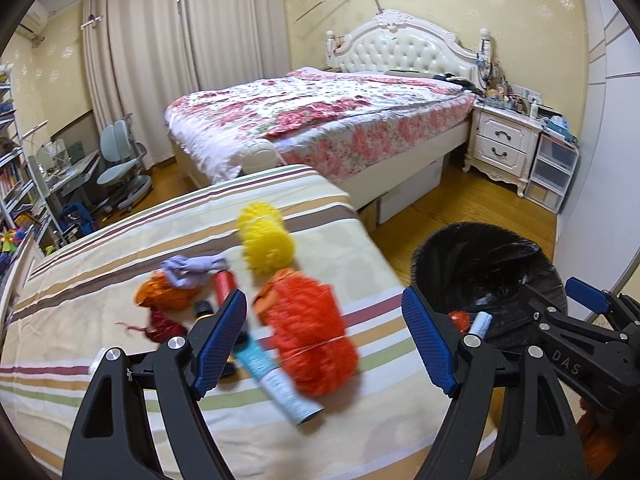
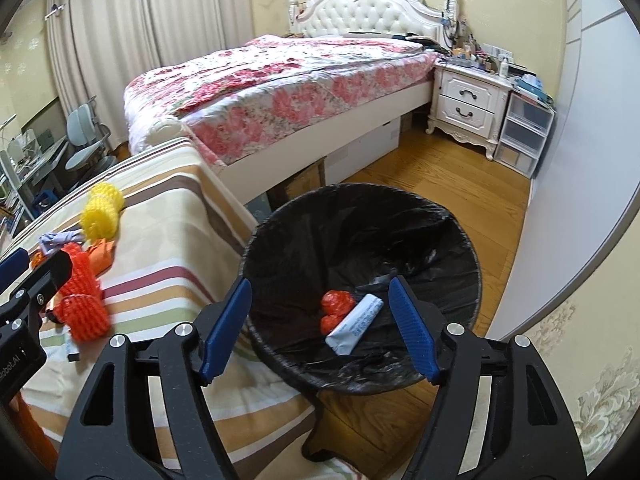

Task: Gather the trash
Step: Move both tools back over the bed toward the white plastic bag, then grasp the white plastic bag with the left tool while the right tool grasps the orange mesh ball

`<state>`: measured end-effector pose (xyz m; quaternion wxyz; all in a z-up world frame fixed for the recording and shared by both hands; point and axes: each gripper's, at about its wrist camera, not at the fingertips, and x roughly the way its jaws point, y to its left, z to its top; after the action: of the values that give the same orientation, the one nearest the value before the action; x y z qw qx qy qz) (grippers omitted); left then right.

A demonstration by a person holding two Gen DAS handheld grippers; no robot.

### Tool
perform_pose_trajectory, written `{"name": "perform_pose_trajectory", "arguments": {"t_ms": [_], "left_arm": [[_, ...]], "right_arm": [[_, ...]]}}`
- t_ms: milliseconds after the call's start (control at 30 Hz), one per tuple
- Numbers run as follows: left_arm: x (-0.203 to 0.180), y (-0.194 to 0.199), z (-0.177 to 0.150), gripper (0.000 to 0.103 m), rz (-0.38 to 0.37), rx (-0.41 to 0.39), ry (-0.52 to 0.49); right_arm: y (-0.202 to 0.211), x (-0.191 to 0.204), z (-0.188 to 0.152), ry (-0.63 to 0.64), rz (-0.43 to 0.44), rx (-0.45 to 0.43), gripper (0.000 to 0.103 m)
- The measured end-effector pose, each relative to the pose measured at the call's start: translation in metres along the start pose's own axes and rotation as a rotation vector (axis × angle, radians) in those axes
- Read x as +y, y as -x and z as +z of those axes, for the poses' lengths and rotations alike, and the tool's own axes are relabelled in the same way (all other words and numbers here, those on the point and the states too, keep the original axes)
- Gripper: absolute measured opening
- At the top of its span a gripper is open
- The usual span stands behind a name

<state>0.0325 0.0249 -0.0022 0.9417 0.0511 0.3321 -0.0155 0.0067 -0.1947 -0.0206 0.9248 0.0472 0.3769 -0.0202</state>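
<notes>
Several pieces of trash lie on a striped cloth (image 1: 100, 360): an orange foam net (image 1: 312, 336), a yellow foam net (image 1: 266, 240), a light-blue tube (image 1: 276, 380), a lilac rag (image 1: 192, 270), a red cylinder (image 1: 222, 284) and crumpled orange wrapping (image 1: 160, 296). My left gripper (image 1: 324, 312) hangs open above the orange net and the tube, touching neither. To the right, on the floor, stands a bin with a black liner (image 2: 360, 232). My right gripper (image 2: 320, 292) is open over its mouth, nothing between the pads. A red wad (image 2: 336, 308) and a white-blue tube (image 2: 356, 324) lie in the bin.
A bed with a floral quilt (image 1: 320, 120) stands behind the striped surface. A white nightstand (image 1: 504, 140) and plastic drawers (image 1: 554, 172) are at the back right. A desk chair (image 1: 120, 168) and shelves are at the left. Wooden floor (image 2: 440, 184) surrounds the bin.
</notes>
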Motion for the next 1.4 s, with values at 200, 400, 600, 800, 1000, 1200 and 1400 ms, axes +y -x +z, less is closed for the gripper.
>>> {"name": "perform_pose_trajectory", "arguments": {"t_ms": [200, 400, 600, 800, 1000, 1200, 1400], "left_arm": [[0.038, 0.013, -0.011, 0.078, 0.073, -0.002, 0.048], [0.081, 0.019, -0.025, 0.079, 0.148, 0.01, 0.109], [0.121, 0.019, -0.043, 0.079, 0.214, 0.042, 0.179], [0.15, 0.012, -0.062, 0.079, 0.225, 0.093, 0.235], [0.161, -0.004, -0.07, 0.079, 0.205, 0.151, 0.247], [0.165, -0.011, -0.073, 0.067, 0.17, 0.181, 0.26], [0.168, -0.014, -0.077, 0.046, 0.136, 0.197, 0.261]], "right_arm": [[0.007, 0.032, -0.002, 0.041, 0.051, -0.004, 0.071], [0.011, 0.063, -0.009, 0.092, 0.092, 0.002, 0.071], [0.011, 0.09, -0.014, 0.137, 0.131, 0.019, 0.071], [0.01, 0.114, -0.015, 0.177, 0.152, 0.025, 0.071], [0.005, 0.128, -0.016, 0.199, 0.163, 0.035, 0.071], [0.005, 0.13, -0.015, 0.198, 0.165, 0.031, 0.077], [0.003, 0.129, -0.013, 0.195, 0.162, 0.035, 0.077]]}}
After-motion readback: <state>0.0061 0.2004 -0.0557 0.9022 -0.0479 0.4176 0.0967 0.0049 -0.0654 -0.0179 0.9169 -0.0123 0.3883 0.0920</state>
